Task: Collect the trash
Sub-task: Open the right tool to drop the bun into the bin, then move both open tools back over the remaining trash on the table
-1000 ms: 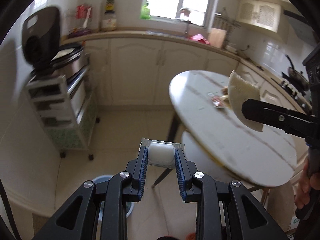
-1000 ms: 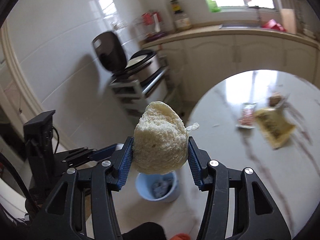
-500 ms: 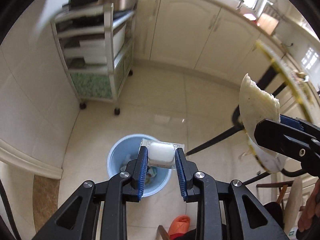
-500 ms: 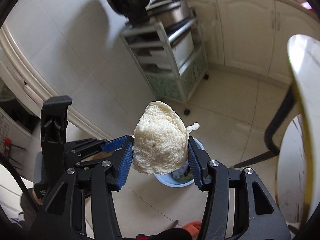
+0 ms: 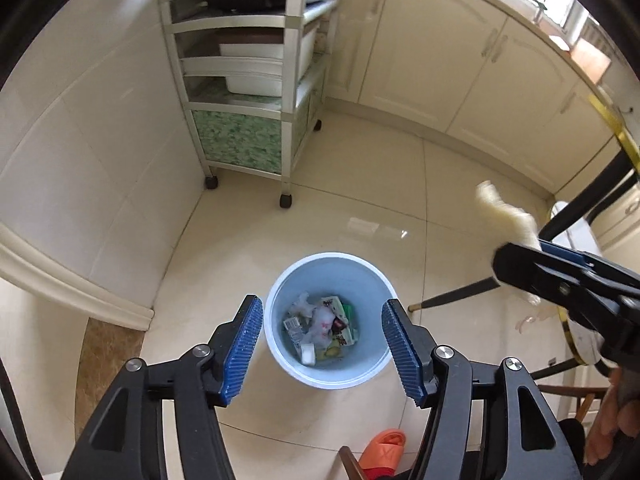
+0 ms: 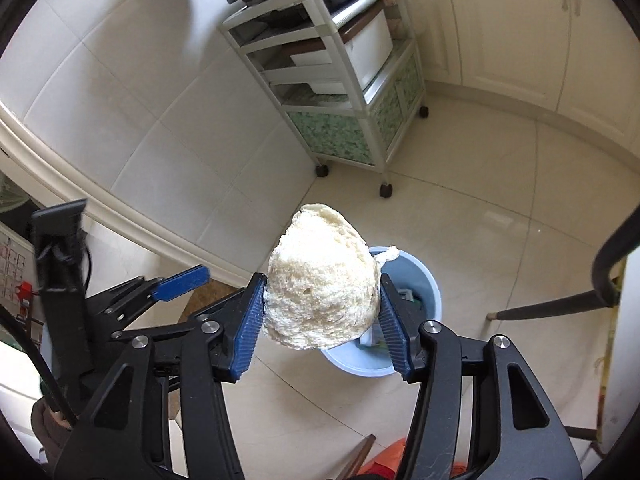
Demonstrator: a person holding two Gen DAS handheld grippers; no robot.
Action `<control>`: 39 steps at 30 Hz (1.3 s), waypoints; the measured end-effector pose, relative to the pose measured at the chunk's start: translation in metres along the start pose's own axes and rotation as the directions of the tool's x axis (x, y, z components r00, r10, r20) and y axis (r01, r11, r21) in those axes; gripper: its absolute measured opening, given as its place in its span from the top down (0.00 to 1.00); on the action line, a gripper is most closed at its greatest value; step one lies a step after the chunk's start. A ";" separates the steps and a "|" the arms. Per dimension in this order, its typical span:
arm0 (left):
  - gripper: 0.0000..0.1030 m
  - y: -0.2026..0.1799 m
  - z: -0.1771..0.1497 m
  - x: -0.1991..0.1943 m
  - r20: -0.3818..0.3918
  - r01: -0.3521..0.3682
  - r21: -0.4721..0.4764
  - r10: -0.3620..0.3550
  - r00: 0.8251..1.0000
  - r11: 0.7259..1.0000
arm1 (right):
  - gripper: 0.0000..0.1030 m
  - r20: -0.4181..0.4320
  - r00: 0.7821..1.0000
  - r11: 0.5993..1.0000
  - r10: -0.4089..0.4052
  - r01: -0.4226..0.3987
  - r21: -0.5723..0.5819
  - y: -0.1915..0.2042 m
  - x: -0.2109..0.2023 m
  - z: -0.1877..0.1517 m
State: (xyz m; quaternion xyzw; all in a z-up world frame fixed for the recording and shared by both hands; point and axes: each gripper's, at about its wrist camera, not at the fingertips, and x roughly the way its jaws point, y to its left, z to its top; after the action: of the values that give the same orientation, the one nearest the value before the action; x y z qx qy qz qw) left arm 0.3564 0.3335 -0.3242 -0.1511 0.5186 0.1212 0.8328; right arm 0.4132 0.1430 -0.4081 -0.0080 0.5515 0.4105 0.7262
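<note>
A light blue trash bin stands on the tiled floor with several wrappers and a small white packet inside. My left gripper is open and empty, directly above the bin. My right gripper is shut on a piece of white bread, held above the bin, which it partly hides. In the left wrist view the right gripper with the bread is to the right of the bin. The left gripper also shows in the right wrist view.
A wheeled metal shelf cart stands against the tiled wall behind the bin. Cream cabinets line the back. Black table legs and the table's gold edge are at the right. An orange slipper lies on the floor near me.
My left gripper has opened and the white packet has dropped into the bin. Both grippers have moved over the bin. The right gripper still holds the bread.
</note>
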 end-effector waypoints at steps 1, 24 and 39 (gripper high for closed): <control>0.43 -0.001 -0.003 -0.003 0.003 -0.003 -0.004 0.003 1.000 1.000 | 0.37 0.002 1.000 1.000 0.008 -0.008 0.005 0.000 0.001 0.001; 0.30 -0.152 -0.047 -0.188 0.320 0.079 0.233 -0.153 0.935 0.969 | 0.09 0.420 0.878 0.972 -0.230 0.230 0.053 -0.006 -0.274 -0.035; 0.23 -0.376 -0.026 -0.168 0.226 0.119 0.522 -0.272 0.935 0.845 | 0.03 0.418 0.744 0.849 -0.522 0.402 0.345 -0.165 -0.434 -0.119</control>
State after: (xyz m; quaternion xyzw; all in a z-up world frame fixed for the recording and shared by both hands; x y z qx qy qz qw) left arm 0.3969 -0.0322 -0.1367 0.0369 0.3853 -0.0828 0.9183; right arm 0.3949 -0.2767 -0.1769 0.0456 0.3700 0.1369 0.9177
